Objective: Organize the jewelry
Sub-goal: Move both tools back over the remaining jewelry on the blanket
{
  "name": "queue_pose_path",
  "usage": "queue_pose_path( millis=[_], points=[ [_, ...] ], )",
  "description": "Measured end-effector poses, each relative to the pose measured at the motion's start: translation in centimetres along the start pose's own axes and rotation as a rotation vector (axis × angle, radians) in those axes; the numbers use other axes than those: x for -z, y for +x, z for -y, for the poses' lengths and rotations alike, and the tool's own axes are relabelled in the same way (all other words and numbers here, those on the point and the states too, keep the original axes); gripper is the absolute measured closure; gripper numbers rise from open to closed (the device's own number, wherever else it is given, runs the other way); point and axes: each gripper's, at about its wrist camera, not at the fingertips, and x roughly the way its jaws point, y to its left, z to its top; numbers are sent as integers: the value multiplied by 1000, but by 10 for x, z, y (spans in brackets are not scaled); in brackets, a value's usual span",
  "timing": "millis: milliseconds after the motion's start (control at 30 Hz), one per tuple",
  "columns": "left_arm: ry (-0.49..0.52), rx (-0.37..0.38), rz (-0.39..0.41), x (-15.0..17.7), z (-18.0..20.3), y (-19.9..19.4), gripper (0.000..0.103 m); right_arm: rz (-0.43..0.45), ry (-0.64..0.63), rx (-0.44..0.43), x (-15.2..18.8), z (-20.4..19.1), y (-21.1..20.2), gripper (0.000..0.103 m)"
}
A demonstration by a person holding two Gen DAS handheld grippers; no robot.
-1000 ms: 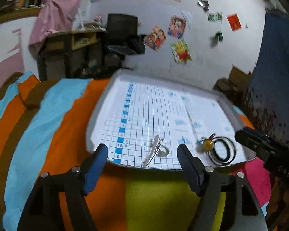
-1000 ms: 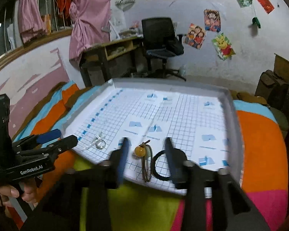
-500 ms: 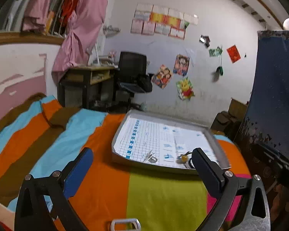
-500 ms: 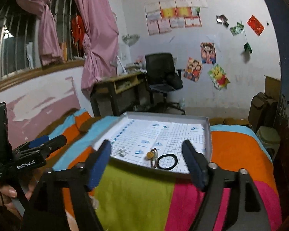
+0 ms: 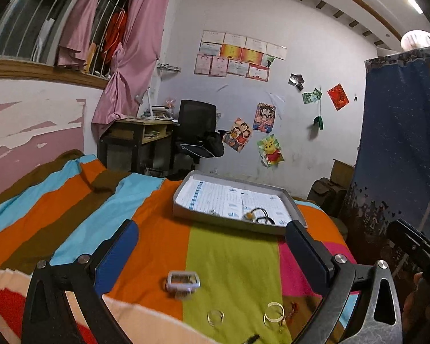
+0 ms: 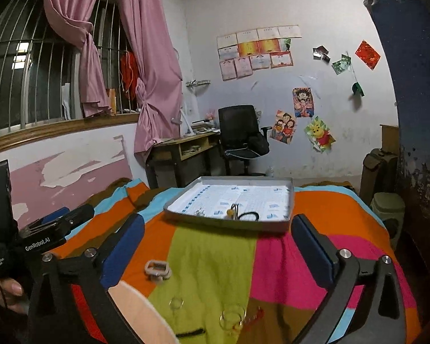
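A grey tray (image 5: 229, 221) lined with grid paper rests on the striped bedspread. It holds an amber bead on a cord (image 5: 248, 215), a black band (image 5: 266, 218) and a silver clip (image 5: 213, 213). Nearer to me, loose on the cloth, lie a pale rectangular buckle (image 5: 183, 281), two clear rings (image 5: 216, 316) (image 5: 273, 316), a small red piece (image 5: 293, 306) and a short black piece (image 5: 252, 338). My left gripper (image 5: 212, 229) is open and holds nothing. My right gripper (image 6: 218, 223) is also open and bare, with the buckle (image 6: 157, 269) and the clear rings (image 6: 176, 304) (image 6: 232, 318) below it and the tray (image 6: 226, 224) beyond.
The bedspread (image 6: 324, 215) falls off at its right edge toward a green bin (image 6: 387, 209) and a dark blue curtain (image 5: 395, 149). A desk (image 6: 183, 149) and a black office chair (image 6: 238, 132) stand behind the bed. A hand (image 6: 8, 289) holds the left gripper at the lower left.
Both grippers have pulled back and up from the tray, which now looks small and far. The right jaws have spread wide. The buckle and clear rings have come into view.
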Motion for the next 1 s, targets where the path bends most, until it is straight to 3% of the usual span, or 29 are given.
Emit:
queue_pose_path(
  millis=[200, 400, 700, 1000],
  points=[
    [26, -5, 2, 32, 7, -41, 0, -1, -21, 15, 29, 4, -41, 1],
    [59, -1, -48, 68, 9, -61, 0, -35, -43, 34, 56, 6, -64, 1],
    [101, 21, -150, 105, 10, -60, 0, -97, -77, 60, 95, 7, -76, 1],
    [124, 19, -179, 116, 12, -53, 0, -131, -7, 90, 116, 19, -69, 1]
  ],
)
